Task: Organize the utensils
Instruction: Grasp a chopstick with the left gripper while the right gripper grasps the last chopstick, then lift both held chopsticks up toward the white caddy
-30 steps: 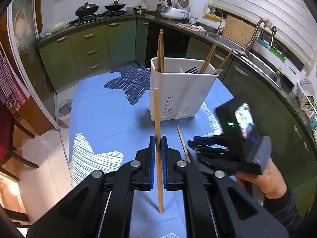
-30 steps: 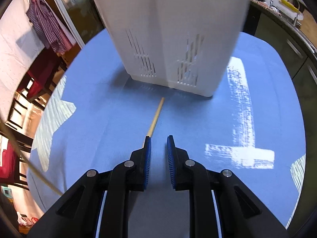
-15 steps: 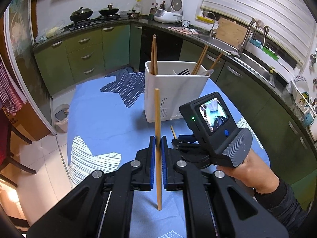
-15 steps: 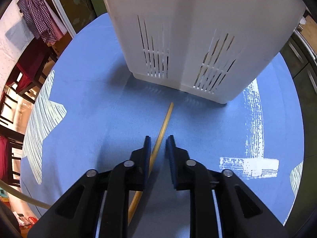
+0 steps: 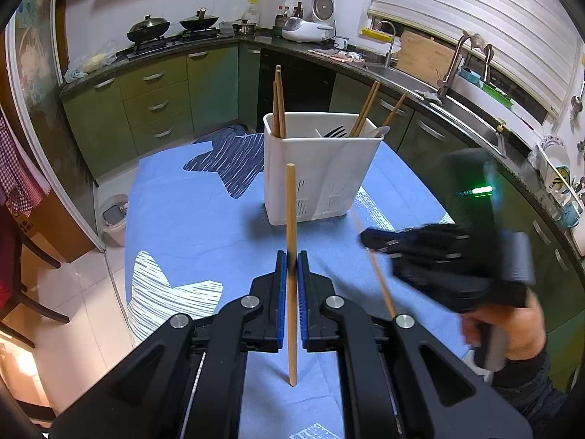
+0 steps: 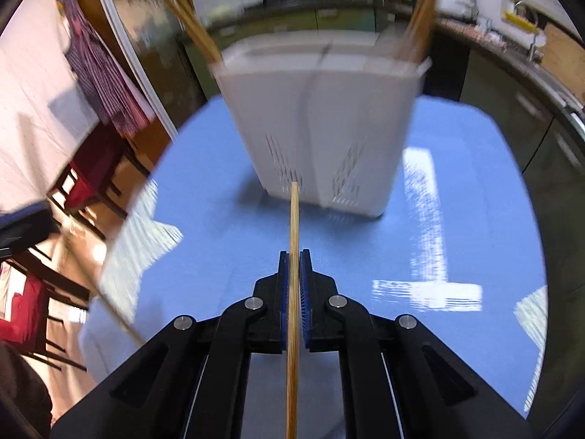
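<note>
We grip one chopstick (image 5: 291, 219) upright in our closed left tool (image 5: 289, 263) and another chopstick (image 6: 293, 241) in our closed right tool (image 6: 294, 267), both pointing ahead toward the white holder (image 5: 318, 168), seemingly ready to drop in.

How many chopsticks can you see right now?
6. One in the left gripper, one in the right gripper, and four standing in the white holder: two at its left corner, two toward the right. More may be hidden inside.
</note>
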`<action>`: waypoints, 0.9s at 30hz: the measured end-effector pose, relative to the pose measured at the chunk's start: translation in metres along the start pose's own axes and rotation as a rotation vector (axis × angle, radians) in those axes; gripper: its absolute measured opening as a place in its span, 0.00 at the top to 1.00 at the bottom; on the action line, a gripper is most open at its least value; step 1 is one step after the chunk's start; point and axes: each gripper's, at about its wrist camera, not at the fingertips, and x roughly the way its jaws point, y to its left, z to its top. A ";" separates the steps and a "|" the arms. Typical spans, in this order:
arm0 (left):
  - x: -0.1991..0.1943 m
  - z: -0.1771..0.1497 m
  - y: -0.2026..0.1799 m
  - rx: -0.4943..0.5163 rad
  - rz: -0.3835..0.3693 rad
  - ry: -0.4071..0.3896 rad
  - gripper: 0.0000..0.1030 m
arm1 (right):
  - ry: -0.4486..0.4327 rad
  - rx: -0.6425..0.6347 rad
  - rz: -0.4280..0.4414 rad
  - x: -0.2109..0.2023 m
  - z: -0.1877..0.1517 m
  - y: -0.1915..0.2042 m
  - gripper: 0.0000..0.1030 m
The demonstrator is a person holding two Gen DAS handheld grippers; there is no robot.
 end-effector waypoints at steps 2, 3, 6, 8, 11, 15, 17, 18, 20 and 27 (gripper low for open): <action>-0.002 -0.001 -0.002 0.004 -0.002 -0.001 0.94 | -0.061 -0.005 0.007 -0.028 -0.003 -0.002 0.94; -0.002 -0.001 -0.002 0.006 -0.001 -0.002 0.94 | -0.090 -0.004 0.011 -0.042 -0.006 -0.004 0.94; -0.004 -0.002 -0.004 0.010 0.004 -0.003 0.94 | -0.146 -0.008 0.015 -0.072 -0.013 -0.005 0.94; -0.005 -0.002 -0.005 0.013 0.007 -0.006 0.94 | -0.174 -0.011 0.016 -0.088 -0.018 -0.005 0.94; -0.007 -0.004 -0.005 0.017 0.008 -0.009 0.94 | -0.215 -0.010 0.026 -0.110 -0.030 -0.004 0.94; -0.010 -0.005 -0.007 0.024 0.008 -0.013 0.94 | -0.242 -0.013 0.034 -0.131 -0.043 -0.009 0.94; -0.013 -0.005 -0.009 0.026 0.009 -0.017 0.94 | -0.252 -0.013 0.038 -0.136 -0.046 -0.009 0.94; -0.013 -0.005 -0.009 0.027 0.008 -0.018 0.94 | -0.256 -0.013 0.038 -0.139 -0.047 -0.009 0.94; -0.016 -0.005 -0.010 0.029 0.010 -0.023 0.94 | -0.265 -0.010 0.042 -0.142 -0.048 -0.010 0.94; -0.017 -0.003 -0.012 0.036 0.010 -0.029 0.94 | -0.273 -0.005 0.047 -0.143 -0.047 -0.011 0.94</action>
